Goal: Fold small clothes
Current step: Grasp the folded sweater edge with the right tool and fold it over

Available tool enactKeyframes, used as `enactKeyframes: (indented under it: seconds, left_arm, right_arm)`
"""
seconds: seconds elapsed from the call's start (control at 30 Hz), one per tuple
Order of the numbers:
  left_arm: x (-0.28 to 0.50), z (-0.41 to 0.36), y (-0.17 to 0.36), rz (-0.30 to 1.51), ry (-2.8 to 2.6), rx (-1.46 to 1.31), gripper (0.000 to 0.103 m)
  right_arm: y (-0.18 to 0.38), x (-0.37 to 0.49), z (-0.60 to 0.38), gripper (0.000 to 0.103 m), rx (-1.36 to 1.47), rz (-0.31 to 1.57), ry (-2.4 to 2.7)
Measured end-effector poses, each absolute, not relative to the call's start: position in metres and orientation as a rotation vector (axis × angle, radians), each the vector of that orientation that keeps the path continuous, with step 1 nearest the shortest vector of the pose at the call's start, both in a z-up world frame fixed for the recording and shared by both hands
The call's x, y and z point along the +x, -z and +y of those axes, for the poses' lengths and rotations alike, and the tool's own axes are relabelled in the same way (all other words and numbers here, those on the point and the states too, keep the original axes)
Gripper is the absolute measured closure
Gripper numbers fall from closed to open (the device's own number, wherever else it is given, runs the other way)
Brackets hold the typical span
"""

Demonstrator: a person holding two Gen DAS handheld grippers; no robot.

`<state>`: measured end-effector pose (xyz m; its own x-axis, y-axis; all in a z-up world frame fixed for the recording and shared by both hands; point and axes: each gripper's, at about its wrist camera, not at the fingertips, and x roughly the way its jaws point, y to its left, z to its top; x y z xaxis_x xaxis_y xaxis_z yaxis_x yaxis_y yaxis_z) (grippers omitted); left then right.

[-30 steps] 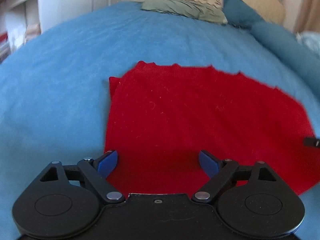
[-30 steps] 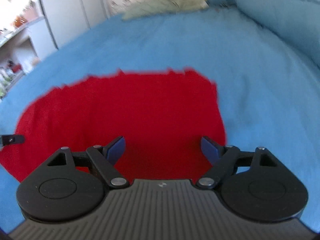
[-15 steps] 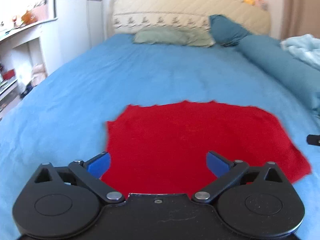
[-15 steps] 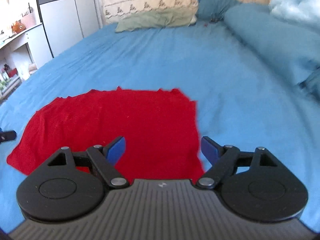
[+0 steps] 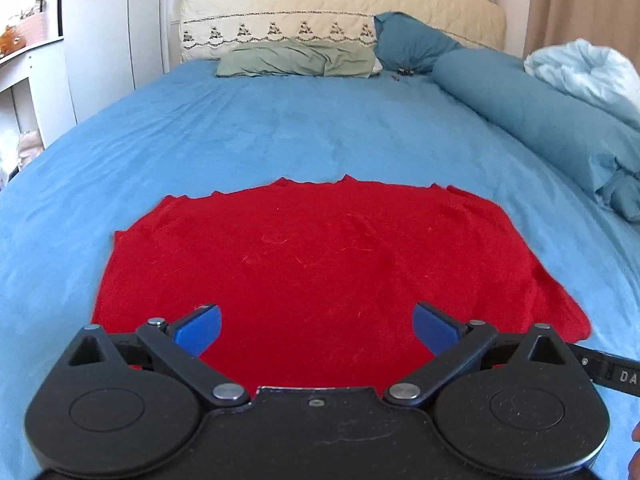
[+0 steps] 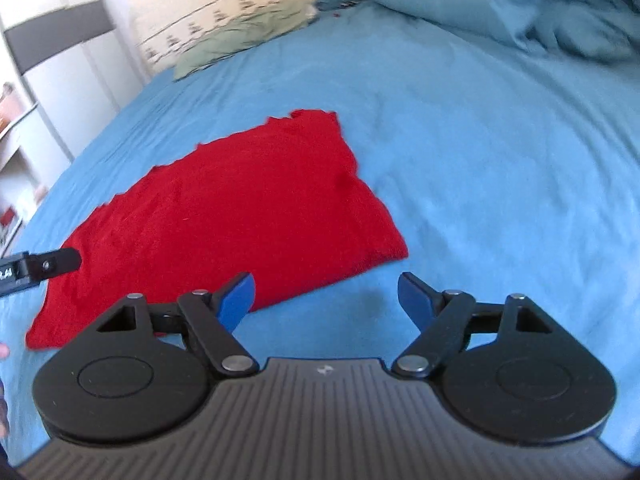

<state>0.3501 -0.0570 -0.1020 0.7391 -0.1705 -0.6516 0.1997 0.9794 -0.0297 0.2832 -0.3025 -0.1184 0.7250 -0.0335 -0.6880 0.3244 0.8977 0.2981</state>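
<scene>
The red cloth [image 5: 320,272] lies flat on the blue bed [image 5: 280,136], near us, a wide rectangle with a ragged far edge and what looks like a doubled layer, so we judge one fold is made and another is due. Our left gripper [image 5: 316,326] hangs over the cloth's near middle with jaws wide apart and nothing between them; our right gripper [image 6: 326,296] sits off the near right corner, over bare sheet, its jaws likewise spread and empty. To do the next fold well, we think each gripper should take one corner of the same short side, pinching all layers together so none slips. We lift only enough to clear the cloth, carry the edge across to the opposite side, and match the corners before letting go. The fabric looks fuzzy and limp, so an uneven lift would probably drag it askew. The pillows [image 5: 296,58] far off are well apart from our work.
</scene>
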Motion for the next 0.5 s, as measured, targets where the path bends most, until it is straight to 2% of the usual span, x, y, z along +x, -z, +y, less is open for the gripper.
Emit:
enactKeyframes:
  seconds: [0.13,0.23,0.4,0.43,0.5]
  left_arm:
    - [0.374,-0.061,0.116,0.752,0.166,0.043,0.000]
    - [0.398,-0.058,0.126,0.784,0.115,0.013,0.000]
    - [0.426,-0.049,0.147,0.868,0.061,-0.021,0.000]
    - [0.430,-0.048,0.153,0.894,0.054,-0.008,0.000]
    - [0.430,-0.050,0.159,0.897,0.062,0.029,0.000]
  right_arm:
    - [0.134,0.295,-0.307,0.018,0.447,0.667,0.248]
    - [0.137,0.306,-0.306,0.033,0.412,0.654,0.242]
    - [0.137,0.323,-0.315,0.066,0.467,0.686,0.299]
    - [0.134,0.325,-0.314,0.076,0.460,0.699,0.291]
    - [0.126,0.332,-0.309,0.080,0.430,0.722,0.296]
